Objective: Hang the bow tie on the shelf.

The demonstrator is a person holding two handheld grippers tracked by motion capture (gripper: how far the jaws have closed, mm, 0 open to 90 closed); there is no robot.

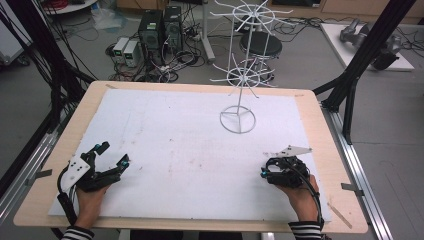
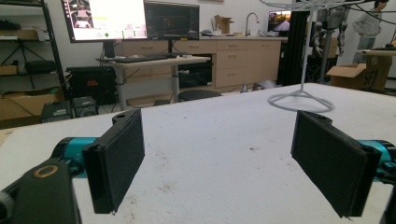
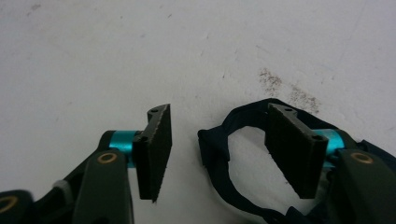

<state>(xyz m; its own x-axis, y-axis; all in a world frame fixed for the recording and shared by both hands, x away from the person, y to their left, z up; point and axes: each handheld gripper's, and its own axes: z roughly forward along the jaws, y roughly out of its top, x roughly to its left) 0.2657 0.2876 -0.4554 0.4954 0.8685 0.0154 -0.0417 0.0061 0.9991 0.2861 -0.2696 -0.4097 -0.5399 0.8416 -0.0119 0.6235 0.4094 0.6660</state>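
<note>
A dark navy band (image 3: pixel 211 150) lies as a loop on the white sheet (image 3: pixel 93 60). My right gripper (image 3: pixel 224 149) points down over it with its jaws partly apart. The right pad (image 3: pixel 292 149) stands within the loop, the left pad (image 3: pixel 156 149) outside it, and the loop's thick end is between them, untouched as far as I can see. In the high view the right gripper (image 1: pixel 266 171) is at the table's front right. My left gripper (image 1: pixel 114 153) rests at the front left, open and empty, its pads (image 2: pixel 119 161) wide apart just above the sheet.
A white wire rack (image 1: pixel 239 120) with spoked tiers stands at the back centre-right, its ring base (image 2: pixel 301 100) on the sheet. The wooden table's rim (image 1: pixel 320 150) borders the white sheet (image 1: pixel 190 140). Black frame posts (image 1: pixel 360 65) rise beyond the right edge.
</note>
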